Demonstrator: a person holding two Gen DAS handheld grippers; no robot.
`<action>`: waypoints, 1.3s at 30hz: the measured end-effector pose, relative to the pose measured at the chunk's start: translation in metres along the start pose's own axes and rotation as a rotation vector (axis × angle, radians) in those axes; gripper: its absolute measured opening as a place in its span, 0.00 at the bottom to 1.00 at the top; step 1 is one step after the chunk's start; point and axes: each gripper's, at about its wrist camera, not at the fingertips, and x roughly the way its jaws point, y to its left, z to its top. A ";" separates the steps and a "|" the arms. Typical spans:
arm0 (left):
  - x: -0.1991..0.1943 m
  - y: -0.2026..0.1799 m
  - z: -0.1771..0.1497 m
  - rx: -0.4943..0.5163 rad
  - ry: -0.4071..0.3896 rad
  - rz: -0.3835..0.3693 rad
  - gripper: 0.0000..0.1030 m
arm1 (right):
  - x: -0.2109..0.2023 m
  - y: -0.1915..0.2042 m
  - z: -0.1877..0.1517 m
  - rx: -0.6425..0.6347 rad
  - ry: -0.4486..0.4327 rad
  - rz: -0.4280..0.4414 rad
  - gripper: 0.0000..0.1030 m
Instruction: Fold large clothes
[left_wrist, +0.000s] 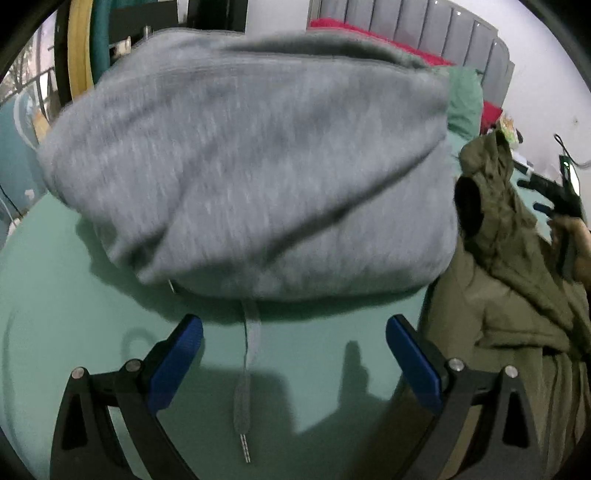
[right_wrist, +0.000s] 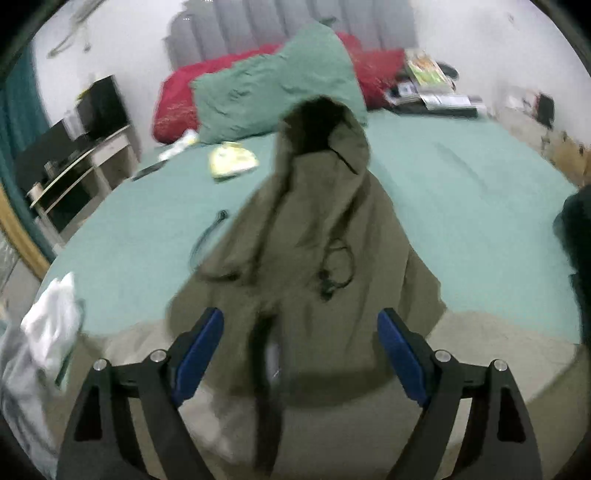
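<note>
A folded grey hoodie (left_wrist: 255, 177) lies on the green bed sheet (left_wrist: 66, 295), its drawstring (left_wrist: 245, 380) trailing toward me. My left gripper (left_wrist: 294, 330) is open and empty just in front of it, its jaws either side of the drawstring. An olive green hooded jacket (right_wrist: 310, 251) lies spread on the bed, its hood (right_wrist: 321, 125) raised and its hem hanging over the near edge; it also shows at the right of the left wrist view (left_wrist: 509, 295). My right gripper (right_wrist: 300, 325) is open and empty over the jacket's lower part. It shows far right in the left wrist view (left_wrist: 554, 199).
A green pillow (right_wrist: 273, 85) and red pillows (right_wrist: 177, 99) lie by the grey headboard (right_wrist: 258, 22). A yellow-white item (right_wrist: 232, 160), a black cable (right_wrist: 208, 236) and books (right_wrist: 428, 81) lie on the bed. White clothes (right_wrist: 51, 321) sit at the left edge. A shelf unit (right_wrist: 77, 162) stands left.
</note>
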 end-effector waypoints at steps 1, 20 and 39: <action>0.003 0.001 -0.003 0.002 0.000 0.008 0.97 | 0.012 -0.009 0.008 0.008 0.000 -0.012 0.82; 0.009 0.003 -0.006 -0.051 0.056 0.019 0.97 | -0.132 0.052 -0.042 -0.616 -0.190 -0.077 0.04; 0.004 -0.014 -0.007 -0.038 0.105 -0.045 0.97 | -0.268 -0.048 -0.137 -0.546 -0.014 -0.031 0.72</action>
